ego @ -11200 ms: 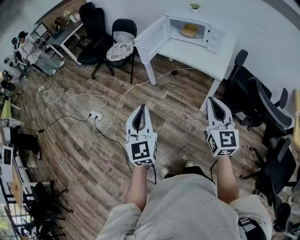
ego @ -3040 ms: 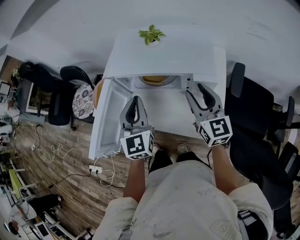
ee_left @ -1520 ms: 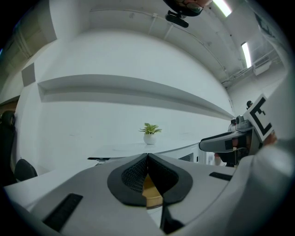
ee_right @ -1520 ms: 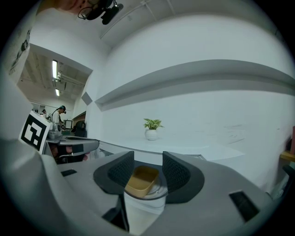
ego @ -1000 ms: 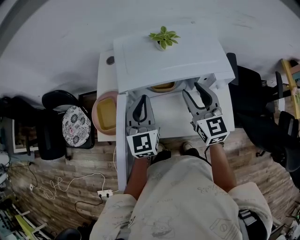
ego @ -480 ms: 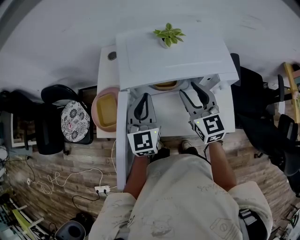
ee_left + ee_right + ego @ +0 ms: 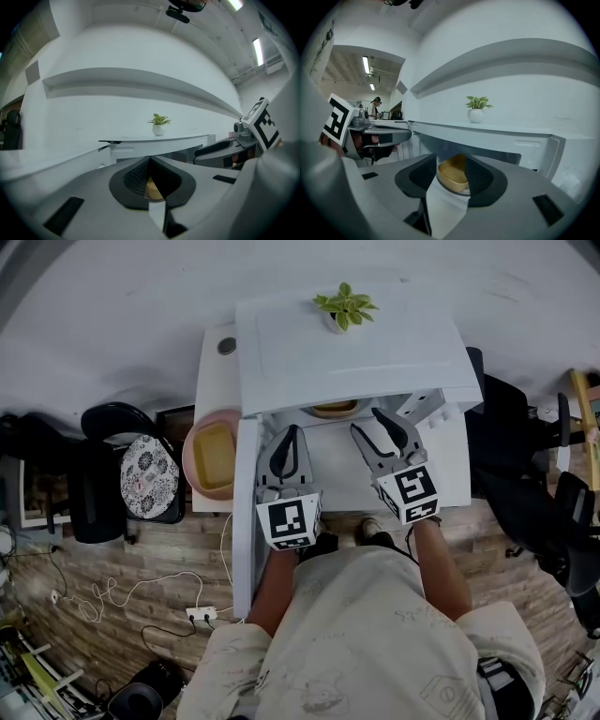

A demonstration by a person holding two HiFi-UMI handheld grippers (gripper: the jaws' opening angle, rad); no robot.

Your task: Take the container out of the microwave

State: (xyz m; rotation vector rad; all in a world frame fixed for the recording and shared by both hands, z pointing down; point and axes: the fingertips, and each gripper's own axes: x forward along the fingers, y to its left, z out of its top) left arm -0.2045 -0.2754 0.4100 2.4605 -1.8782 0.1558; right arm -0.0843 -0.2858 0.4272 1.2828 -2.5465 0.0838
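In front of the open white microwave (image 7: 356,343), at 12 o'clock from the person, the tan container (image 7: 335,410) sat untouched inside the cavity, below the potted plant (image 7: 345,307) on the roof. The right gripper (image 7: 375,426), jaws spread wide and empty, had swung inward over the last second, from the cavity's 3 o'clock edge toward its middle, so the container showed framed between its jaws. The left gripper (image 7: 290,432), jaws pressed together on nothing, had stayed beside the door (image 7: 245,521) at 9 o'clock. The reach looked lined up; the grasp was yet to come.
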